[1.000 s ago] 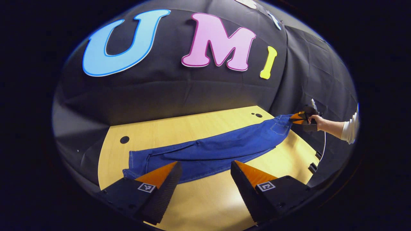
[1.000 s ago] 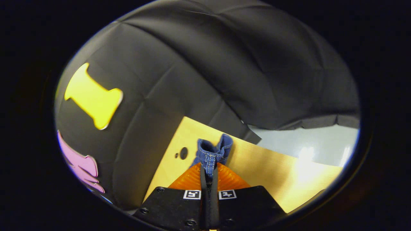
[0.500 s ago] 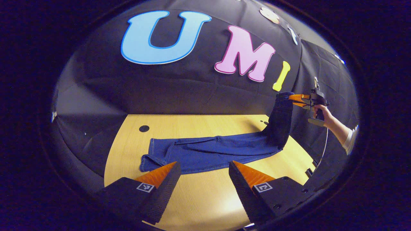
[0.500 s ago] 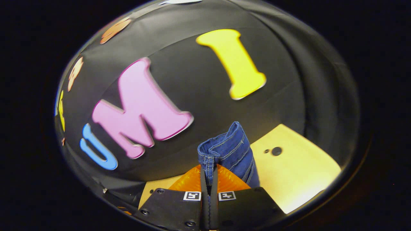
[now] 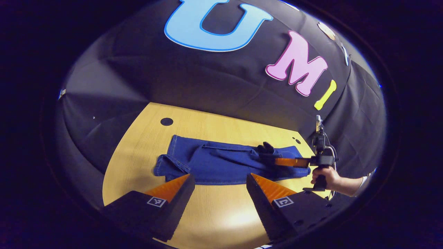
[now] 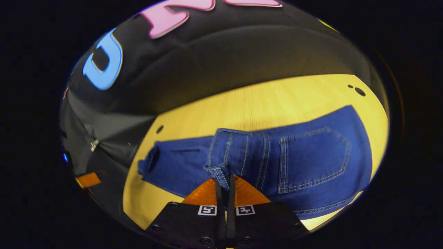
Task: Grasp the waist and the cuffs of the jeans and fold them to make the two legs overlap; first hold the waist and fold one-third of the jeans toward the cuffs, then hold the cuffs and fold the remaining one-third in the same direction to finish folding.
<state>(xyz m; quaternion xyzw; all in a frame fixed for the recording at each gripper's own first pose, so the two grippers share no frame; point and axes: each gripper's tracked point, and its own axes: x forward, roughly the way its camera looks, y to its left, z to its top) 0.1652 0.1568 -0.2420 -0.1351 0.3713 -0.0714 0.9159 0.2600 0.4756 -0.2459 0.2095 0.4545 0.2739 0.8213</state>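
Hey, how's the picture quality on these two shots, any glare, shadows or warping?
Left gripper view: sharp, a bright glare patch on the table, its edges bowed by the fisheye. Right gripper view: sharp on the jeans, dim towards the left rim, table edge strongly curved.

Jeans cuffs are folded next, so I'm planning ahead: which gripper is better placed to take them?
Left: the left gripper is open near the cuffs; the right gripper is clamped on the waist.

Light wooden table (image 5: 145,138) with round holes (image 5: 166,121); black cloth wall (image 5: 207,83) behind, creased.
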